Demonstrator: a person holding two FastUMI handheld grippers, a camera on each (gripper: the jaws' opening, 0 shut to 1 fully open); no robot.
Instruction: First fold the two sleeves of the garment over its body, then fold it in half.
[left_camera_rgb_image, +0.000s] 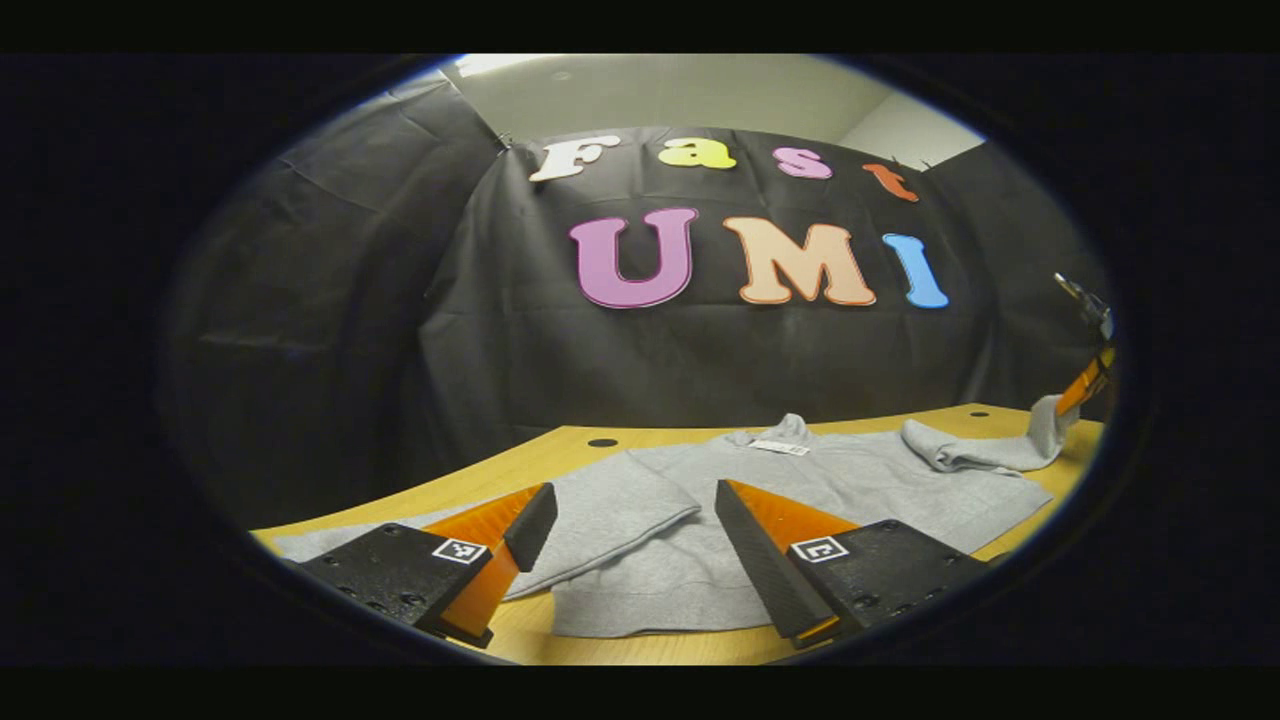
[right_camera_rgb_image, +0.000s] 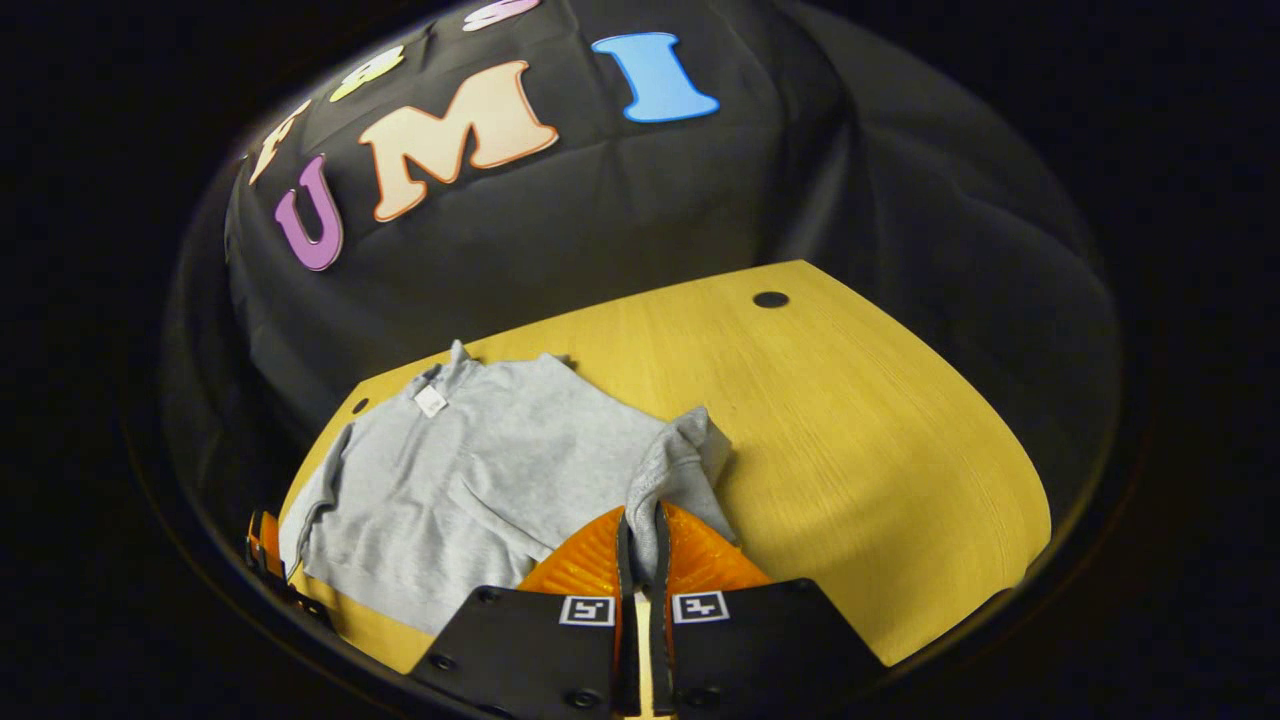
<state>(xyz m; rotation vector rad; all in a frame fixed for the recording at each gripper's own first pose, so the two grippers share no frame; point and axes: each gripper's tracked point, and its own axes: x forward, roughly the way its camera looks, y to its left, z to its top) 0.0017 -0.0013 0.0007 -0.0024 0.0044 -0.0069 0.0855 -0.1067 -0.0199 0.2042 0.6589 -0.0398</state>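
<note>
- Right gripper (right_camera_rgb_image: 640, 520), right gripper view: its two fingers are pressing together on the cuff end of the sweatshirt's right sleeve (right_camera_rgb_image: 672, 470), and the cloth is running up out of the narrow gap between them.
- The pinched sleeve is standing bunched above the fingers, raised off the table, with its far end joining the shoulder of the sweatshirt (right_camera_rgb_image: 470, 470).
- In the left gripper view, the right gripper (left_camera_rgb_image: 1085, 380) is appearing at the far right edge, holding that same sleeve (left_camera_rgb_image: 985, 450) lifted and draped back toward the body.
- Left gripper (left_camera_rgb_image: 625, 530), left gripper view: its fingers are standing wide apart and gripping nothing; the gap between them is framing the near left part of the sweatshirt (left_camera_rgb_image: 800, 480).
- The left finger is lying over the left sleeve (left_camera_rgb_image: 600, 510), which is stretching flat toward the near left corner; whether it is touching the cloth cannot be told.
- The grey sweatshirt is lying spread flat on the table, collar toward the booth wall, hem toward the grippers; a small white tag (left_camera_rgb_image: 779, 447) is showing at the neck.
- The wooden table (right_camera_rgb_image: 860, 430) is carrying the sweatshirt on its left half in the right gripper view; a dark round hole (right_camera_rgb_image: 770, 299) is sitting near its far edge.
- The black cloth wall (left_camera_rgb_image: 400, 330) is hanging behind the table.
</note>
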